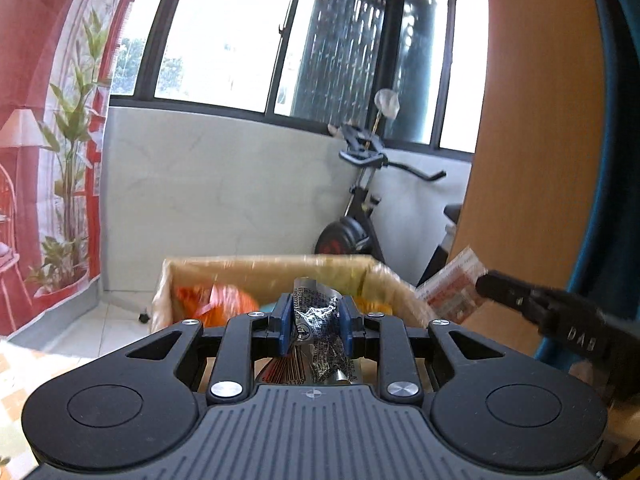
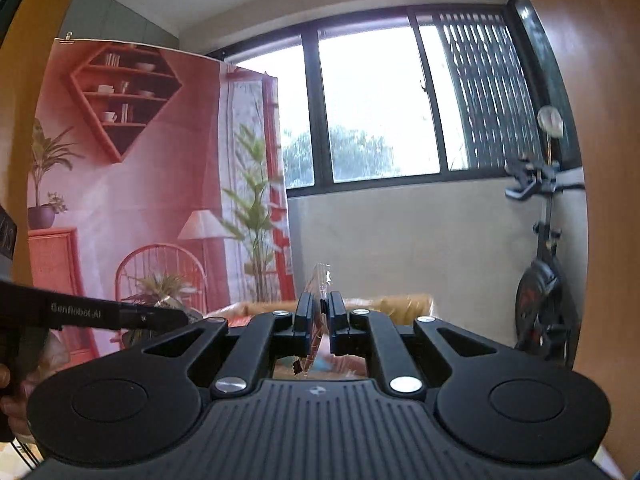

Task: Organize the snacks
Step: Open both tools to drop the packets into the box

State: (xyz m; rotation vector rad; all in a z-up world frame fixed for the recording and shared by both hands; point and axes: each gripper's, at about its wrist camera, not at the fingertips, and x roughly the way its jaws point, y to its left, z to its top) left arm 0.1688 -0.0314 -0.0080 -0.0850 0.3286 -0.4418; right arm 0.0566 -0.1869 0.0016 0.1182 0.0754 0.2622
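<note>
Snack packet (image 1: 316,320), crumpled silver foil with black print, sat pinched in the left gripper (image 1: 316,322); beyond lay the cardboard box (image 1: 280,268). Right gripper (image 2: 319,316) clamped a thin clear packet (image 2: 320,280).

A crumpled silver foil snack packet (image 1: 318,320) is clamped between the blue-padded fingers of the left gripper (image 1: 316,318). Beyond it, an open brown cardboard box (image 1: 260,266) with orange packets (image 1: 218,304) is seen. At right, a flat red-and-white packet (image 1: 452,288) is pinched by the right gripper (image 1: 486,284).
</note>
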